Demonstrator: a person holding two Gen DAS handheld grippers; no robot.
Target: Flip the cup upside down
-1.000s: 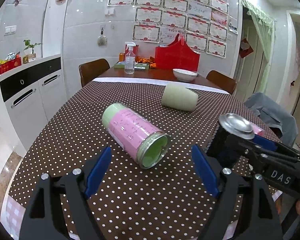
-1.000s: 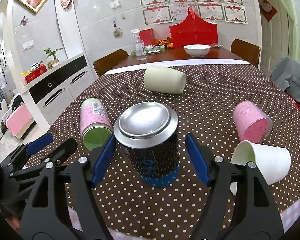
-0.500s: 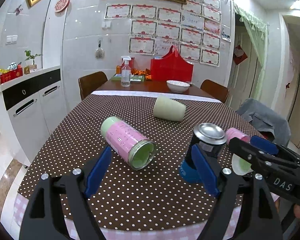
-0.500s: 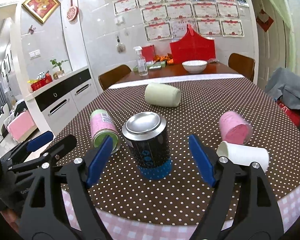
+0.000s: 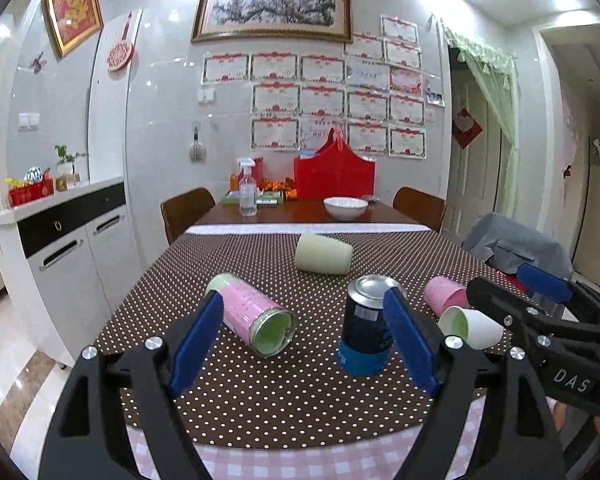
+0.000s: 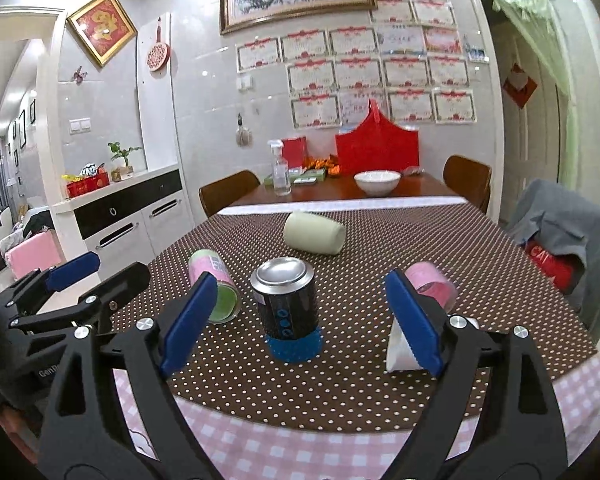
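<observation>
Both tongs (image 5: 306, 340) (image 6: 304, 324) apparently farther from cup (image 6: 288, 304).

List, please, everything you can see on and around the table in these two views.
Dark can: 1, black with blue base, standing near the table's front edge.
Pink jar: 1, pink with green ends, lying left of the can.
Pale green cup: 1, lying farther back.
Pink cup: 1, lying right of the can.
White paper cup: 1, lying at front right.
White bowl: 1, far end.
Spray bottle: 1, clear, far end.
Red bag: 1, far end.
Left gripper: jaws open, empty.
Right gripper: jaws open, empty.
</observation>
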